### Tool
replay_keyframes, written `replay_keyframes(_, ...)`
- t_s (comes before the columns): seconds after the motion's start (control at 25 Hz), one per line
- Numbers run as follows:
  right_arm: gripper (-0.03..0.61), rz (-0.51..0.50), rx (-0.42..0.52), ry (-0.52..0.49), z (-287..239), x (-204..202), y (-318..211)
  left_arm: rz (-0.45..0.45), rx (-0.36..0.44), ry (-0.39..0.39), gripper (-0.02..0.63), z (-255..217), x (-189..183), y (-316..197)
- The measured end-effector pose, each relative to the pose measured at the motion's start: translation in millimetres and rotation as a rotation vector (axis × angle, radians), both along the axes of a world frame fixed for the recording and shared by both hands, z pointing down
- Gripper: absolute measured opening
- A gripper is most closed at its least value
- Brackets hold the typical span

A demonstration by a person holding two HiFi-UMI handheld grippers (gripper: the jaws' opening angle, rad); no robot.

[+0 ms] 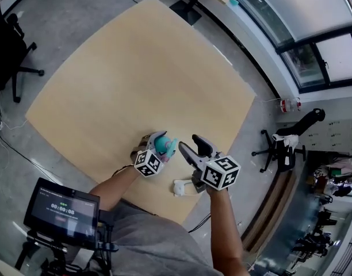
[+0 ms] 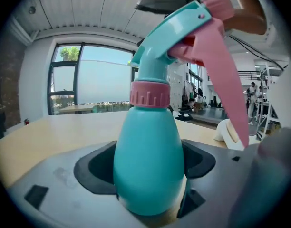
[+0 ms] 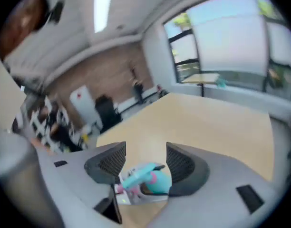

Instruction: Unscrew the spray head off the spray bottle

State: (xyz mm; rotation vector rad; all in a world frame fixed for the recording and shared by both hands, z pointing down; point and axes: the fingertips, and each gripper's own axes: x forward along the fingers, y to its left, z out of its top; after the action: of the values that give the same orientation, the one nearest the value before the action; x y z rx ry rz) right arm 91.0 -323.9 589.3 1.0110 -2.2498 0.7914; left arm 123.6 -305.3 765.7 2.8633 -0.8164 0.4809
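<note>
A teal spray bottle (image 2: 148, 165) with a pink collar (image 2: 150, 95), a teal spray head (image 2: 176, 27) and a pink trigger (image 2: 226, 75) stands upright between my left gripper's jaws. Both dark pads (image 2: 95, 167) press on its belly. In the head view the left gripper (image 1: 155, 144) holds the bottle (image 1: 164, 146) near the table's front edge. My right gripper (image 1: 190, 145) is just to the right of the spray head, its jaws apart and bare. In the blurred right gripper view the bottle (image 3: 152, 182) shows low in the gap of the right gripper (image 3: 145, 163), touching neither pad.
The bottle is over a large wooden table (image 1: 136, 79). A small white object (image 1: 179, 187) lies near the front edge, under my right gripper. Office chairs stand on the floor at the left (image 1: 18, 56) and right (image 1: 279, 145). A screen on a stand (image 1: 61, 209) is at bottom left.
</note>
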Motion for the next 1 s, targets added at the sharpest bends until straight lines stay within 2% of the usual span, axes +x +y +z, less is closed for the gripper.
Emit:
replay_keyframes(0.04, 0.249, 0.116, -0.016, -0.078, -1, -3, -1, -0.028, 0.0, -0.005, 0.376, 0, -2, -1)
replay_keyframes(0.08, 0.249, 0.145, -0.029, -0.064, 10, -8, 1, -0.053, 0.001, -0.011, 0.376, 0, -4, -2)
replay_keyframes(0.12, 0.249, 0.105, -0.053, 0.011, 27, -16, 8, -0.073, 0.002, -0.017, 0.376, 0, -6, -3)
replay_keyframes(0.28, 0.246, -0.206, -0.213, 0.322, 86, -43, 35, -0.082, -0.003, -0.019, 0.376, 3, -10, -1)
replay_keyframes(0.32, 0.193, -0.311, -0.204, 0.42, 89, -43, 36, -0.066, -0.001, -0.017, 0.376, 3, -10, -1)
replay_keyframes(0.36, 0.121, -0.466, -0.16, 0.543, 92, -43, 37, -0.042, 0.004, -0.017, 0.376, 4, -10, 0)
replay_keyframes(0.4, 0.094, -0.676, -0.086, 0.672, 93, -43, 40, -0.013, 0.007, -0.014, 0.376, 5, -10, 2)
replay_keyframes(0.48, 0.094, -1.186, 0.113, 0.888, 96, -48, 52, 0.051, -0.001, 0.002, 0.376, 5, -9, 4)
replay_keyframes(0.52, 0.094, -1.413, 0.204, 0.959, 98, -49, 58, 0.079, -0.007, 0.008, 0.376, 6, -9, 5)
replay_keyframes(0.56, 0.095, -1.574, 0.265, 0.997, 101, -49, 63, 0.1, -0.011, 0.012, 0.376, 6, -9, 5)
replay_keyframes(0.6, 0.095, -1.66, 0.294, 1.003, 104, -49, 65, 0.113, -0.015, 0.013, 0.376, 7, -9, 6)
replay_keyframes(0.64, 0.095, -1.681, 0.302, 0.987, 104, -48, 65, 0.119, -0.018, 0.012, 0.376, 8, -9, 6)
replay_keyframes(0.68, 0.095, -1.644, 0.298, 0.964, 102, -46, 61, 0.121, -0.021, 0.01, 0.376, 9, -8, 6)
replay_keyframes(0.72, 0.105, -1.554, 0.286, 0.94, 96, -43, 54, 0.119, -0.023, 0.009, 0.376, 9, -7, 5)
replay_keyframes(0.76, 0.129, -1.419, 0.272, 0.911, 86, -39, 44, 0.115, -0.025, 0.008, 0.376, 8, -5, 5)
replay_keyframes(0.8, 0.182, -1.241, 0.257, 0.862, 72, -35, 33, 0.109, -0.026, 0.009, 0.376, 7, -2, 4)
replay_keyframes(0.84, 0.224, -1.021, 0.246, 0.778, 54, -31, 20, 0.102, -0.026, 0.009, 0.376, 6, -1, 3)
replay_keyframes(0.88, 0.24, -0.761, 0.237, 0.656, 34, -26, 8, 0.091, -0.025, 0.01, 0.376, 5, 0, 1)
replay_keyframes(0.96, 0.245, -0.234, 0.199, 0.385, 4, -14, -10, 0.064, -0.026, 0.012, 0.376, 4, 0, 0)
replay_keyframes(1.0, 0.245, -0.056, 0.161, 0.291, 4, -9, -10, 0.047, -0.027, 0.013, 0.376, 4, -1, 0)
